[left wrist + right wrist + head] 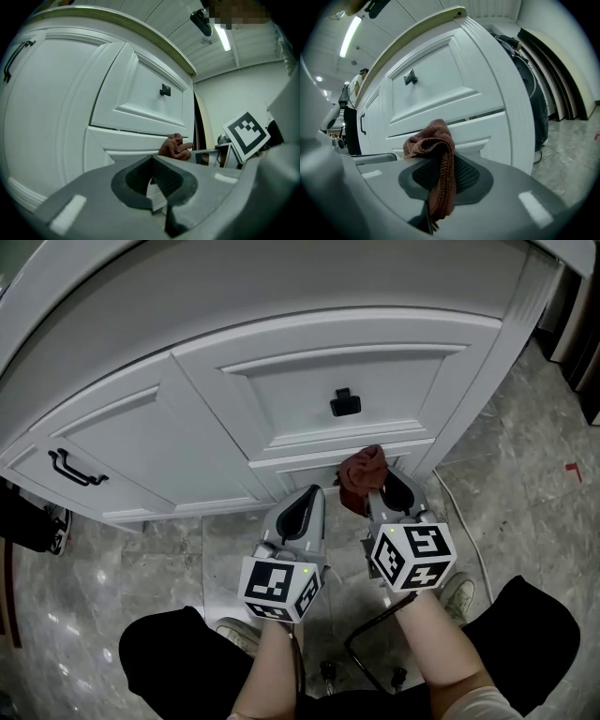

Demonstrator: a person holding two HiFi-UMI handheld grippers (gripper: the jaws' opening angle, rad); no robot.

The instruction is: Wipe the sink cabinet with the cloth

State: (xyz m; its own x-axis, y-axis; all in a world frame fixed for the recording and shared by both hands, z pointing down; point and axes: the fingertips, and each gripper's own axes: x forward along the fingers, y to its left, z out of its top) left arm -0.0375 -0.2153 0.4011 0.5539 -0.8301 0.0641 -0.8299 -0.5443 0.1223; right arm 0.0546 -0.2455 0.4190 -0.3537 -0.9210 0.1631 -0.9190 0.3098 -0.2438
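A white sink cabinet (309,381) fills the head view, with a drawer front and a black knob (344,402). My right gripper (380,486) is shut on a bunched reddish-brown cloth (361,474), which is held against the low panel under the drawer. In the right gripper view the cloth (436,154) hangs out between the closed jaws in front of the cabinet (454,93). My left gripper (302,505) hovers beside it to the left, shut and holding nothing, close to the cabinet's base. The left gripper view shows the cloth (174,146) to the right.
A black bar handle (75,468) sits on the cabinet's left door. The grey marble floor (534,502) spreads on the right, with a white cable (464,521) running along it. The person's knees and shoes are below. Dark panels (548,70) lean against the wall to the cabinet's right.
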